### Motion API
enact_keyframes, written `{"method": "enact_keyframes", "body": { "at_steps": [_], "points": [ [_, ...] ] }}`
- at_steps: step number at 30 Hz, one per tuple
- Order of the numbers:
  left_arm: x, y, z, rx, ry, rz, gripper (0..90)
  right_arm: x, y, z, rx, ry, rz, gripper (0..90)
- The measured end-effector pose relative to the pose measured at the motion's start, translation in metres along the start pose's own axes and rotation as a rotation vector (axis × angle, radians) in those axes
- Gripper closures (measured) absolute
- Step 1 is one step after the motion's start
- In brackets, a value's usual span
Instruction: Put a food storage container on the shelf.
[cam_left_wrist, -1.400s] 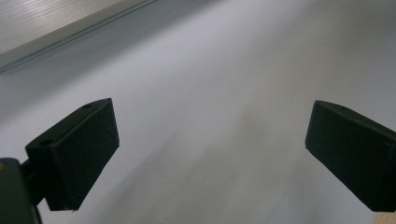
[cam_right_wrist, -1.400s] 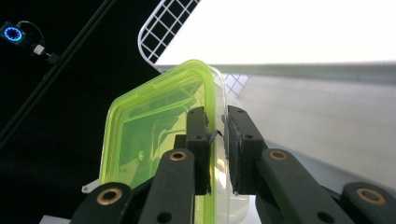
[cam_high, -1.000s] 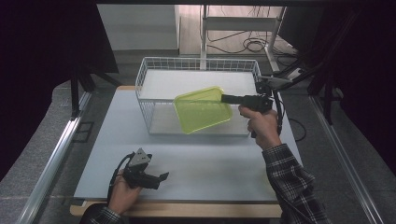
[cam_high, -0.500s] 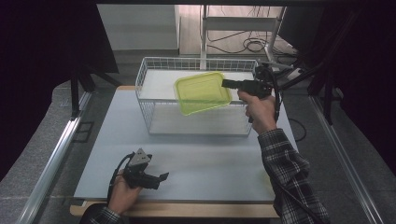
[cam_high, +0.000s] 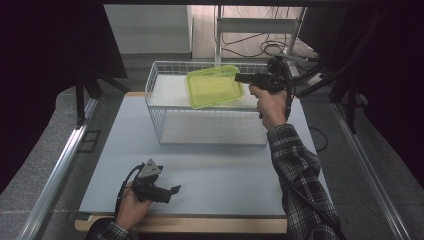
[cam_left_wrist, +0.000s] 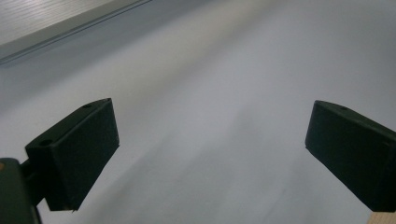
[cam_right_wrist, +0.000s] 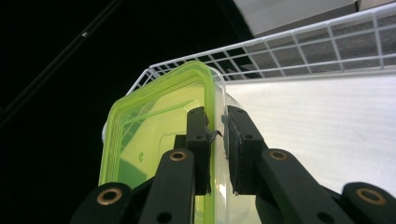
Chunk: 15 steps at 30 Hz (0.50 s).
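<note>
a person's right gripper (cam_high: 239, 77) grips the rim of a lime-green lidded container (cam_high: 214, 87), its jaws clamped on the edge, and holds it in the air over the far half of a white wire basket (cam_high: 159, 121). seen from the right gripper view, the right gripper (cam_right_wrist: 216, 135) pinches the lid's edge, one jaw on the green lid side of the container (cam_right_wrist: 154, 135) and one on the clear side, with the basket's far wire wall (cam_right_wrist: 299, 49) beyond and its white floor below. the basket stands on a pale grey table (cam_high: 120, 150), and the container touches neither the wire nor the floor of it. on the near side of the basket, well apart from it, the left gripper (cam_high: 171, 190) rests low over the table in the person's left hand (cam_high: 132, 207), jaws spread wide with nothing between them. the left gripper view shows its two black pads (cam_left_wrist: 77, 151) standing far apart over the bare table (cam_left_wrist: 210, 93). a plaid sleeve (cam_high: 300, 175) runs from the table's near edge up past the basket's right end.
</note>
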<state>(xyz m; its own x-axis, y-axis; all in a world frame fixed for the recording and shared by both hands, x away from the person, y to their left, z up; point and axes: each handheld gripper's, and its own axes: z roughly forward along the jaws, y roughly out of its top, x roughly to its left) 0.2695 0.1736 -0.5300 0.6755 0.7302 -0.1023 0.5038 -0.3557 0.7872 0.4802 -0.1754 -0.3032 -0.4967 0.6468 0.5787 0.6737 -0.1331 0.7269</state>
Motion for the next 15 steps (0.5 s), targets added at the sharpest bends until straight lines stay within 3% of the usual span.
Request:
{"method": "enact_keyframes", "body": {
  "at_steps": [7,9,15],
  "points": [
    [-0.0001,-0.0003,0.0003,0.0,-0.005,-0.004,2.7,-0.0073,0.0028,0.0067,-0.016,-0.053,0.0,79.8],
    [-0.0001,-0.0002,0.0004,0.001,-0.006,-0.004,2.7,-0.0096,0.0013,0.0071,-0.017,-0.044,0.002,79.5],
    [-0.0007,-0.0002,0.0012,0.009,-0.006,0.0,2.7,-0.0089,-0.0034,0.0038,-0.016,-0.067,-0.042,78.5]
  ]
}}
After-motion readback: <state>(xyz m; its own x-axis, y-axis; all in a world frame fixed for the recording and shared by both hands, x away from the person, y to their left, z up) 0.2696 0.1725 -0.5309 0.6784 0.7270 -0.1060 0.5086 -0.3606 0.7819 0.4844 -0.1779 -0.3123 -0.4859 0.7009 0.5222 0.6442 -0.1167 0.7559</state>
